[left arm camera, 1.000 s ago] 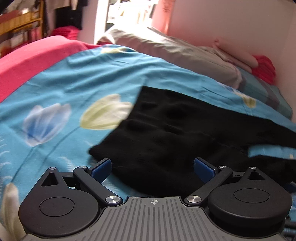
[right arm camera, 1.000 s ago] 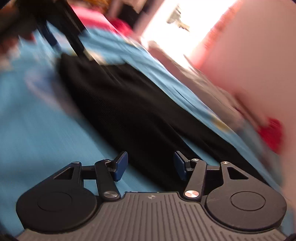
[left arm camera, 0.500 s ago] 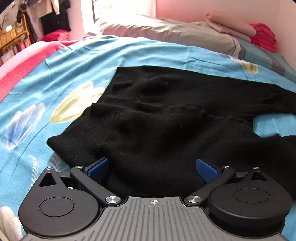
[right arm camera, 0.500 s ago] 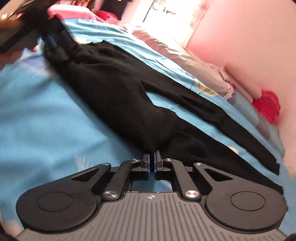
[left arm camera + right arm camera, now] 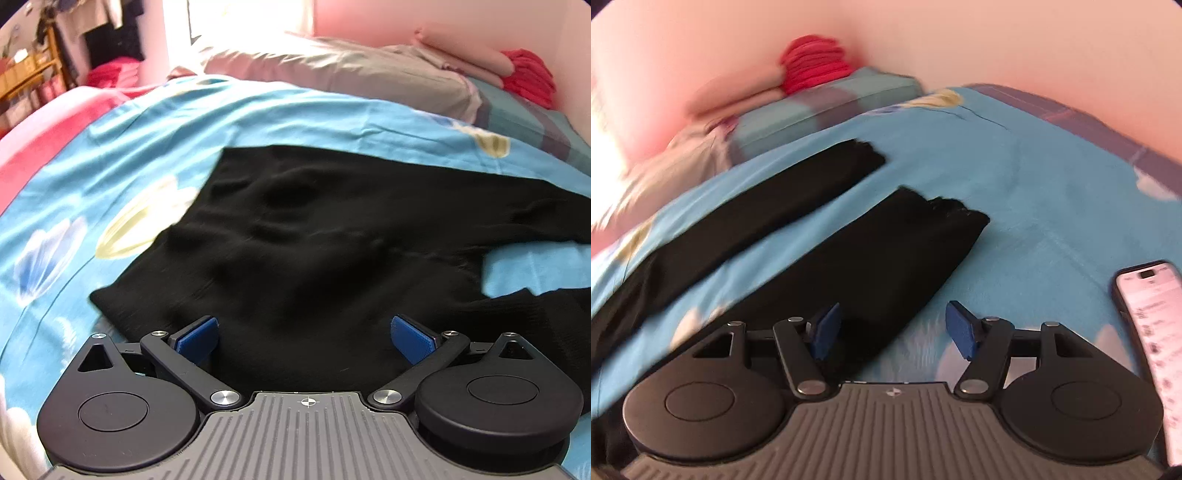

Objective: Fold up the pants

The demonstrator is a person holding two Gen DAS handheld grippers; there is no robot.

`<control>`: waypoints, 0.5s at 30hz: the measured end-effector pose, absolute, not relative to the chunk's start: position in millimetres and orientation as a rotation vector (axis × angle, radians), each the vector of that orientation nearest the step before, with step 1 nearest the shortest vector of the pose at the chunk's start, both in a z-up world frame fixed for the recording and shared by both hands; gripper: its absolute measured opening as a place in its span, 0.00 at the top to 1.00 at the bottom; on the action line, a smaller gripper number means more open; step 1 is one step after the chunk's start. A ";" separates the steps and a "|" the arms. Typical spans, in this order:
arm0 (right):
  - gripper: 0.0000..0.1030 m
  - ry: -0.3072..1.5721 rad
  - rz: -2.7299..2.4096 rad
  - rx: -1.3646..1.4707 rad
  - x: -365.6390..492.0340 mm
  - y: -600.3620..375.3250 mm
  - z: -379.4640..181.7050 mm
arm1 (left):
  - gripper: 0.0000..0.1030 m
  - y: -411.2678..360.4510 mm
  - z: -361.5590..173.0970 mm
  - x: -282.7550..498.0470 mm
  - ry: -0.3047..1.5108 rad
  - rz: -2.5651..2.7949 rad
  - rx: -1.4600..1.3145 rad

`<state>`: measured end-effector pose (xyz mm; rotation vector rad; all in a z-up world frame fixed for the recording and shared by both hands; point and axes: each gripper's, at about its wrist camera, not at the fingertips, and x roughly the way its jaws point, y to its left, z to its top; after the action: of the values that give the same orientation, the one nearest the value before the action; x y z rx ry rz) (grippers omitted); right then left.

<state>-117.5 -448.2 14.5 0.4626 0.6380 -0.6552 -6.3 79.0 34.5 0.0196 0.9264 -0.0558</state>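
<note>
1. Lying spread out on the bed (image 5: pixel 155 155): black pants (image 5: pixel 332 258), waist end under the left tool (image 5: pixel 303 336), the two legs running apart toward the cuffs seen from the right wrist.
2. Hovering low over the waist area with the left tool, blue pads standing wide apart, nothing pinched between them.
3. Reaching toward the leg ends with the right tool (image 5: pixel 890 328); jaws having just been opening, now apart, the near leg (image 5: pixel 886 254) lying partly between the pads but not pressed by them.
4. Judging the step in hand: lining up for the first fold, still ungripped at both ends, so the task is barely begun.
5. Judging the next move: closing on the near cuff and the waist edge, then carrying one leg over onto the far leg (image 5: pixel 768 199) so the two lie stacked; taking care to catch both layers of the soft knit.
6. Noting the surface: a blue floral bedspread, soft and slightly rumpled, likely to let the cloth drag.
7. Noting the surroundings: a phone (image 5: pixel 1152 332) lying on the bed just right of the right tool, grey pillows (image 5: pixel 332 74) and a red folded stack (image 5: pixel 812 62) by the pink wall.
</note>
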 end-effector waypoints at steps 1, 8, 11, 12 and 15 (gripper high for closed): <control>0.44 0.614 -0.652 0.461 -114.1 -450.0 12.2 | 0.00 72.4 33.6 -3.9 0.930 -0.066 0.032; 0.89 0.530 -0.660 0.498 -146.4 -478.8 19.5 | 0.00 47.4 9.2 6.1 0.984 -0.070 0.085; 0.89 0.526 -0.723 0.563 -166.0 -497.0 16.7 | 0.00 46.2 10.3 4.9 0.980 -0.096 0.085; 0.88 0.577 -0.703 0.530 -161.4 -494.8 11.6 | 0.00 45.3 9.7 6.2 0.979 -0.094 0.092; 0.83 0.545 -0.725 0.489 -163.8 -490.0 18.2 | 0.00 44.5 7.6 7.6 0.985 -0.088 0.078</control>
<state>-163.8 -490.0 18.2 0.4888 0.5449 -0.7254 7.6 44.5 7.6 0.0779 0.9845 -0.0877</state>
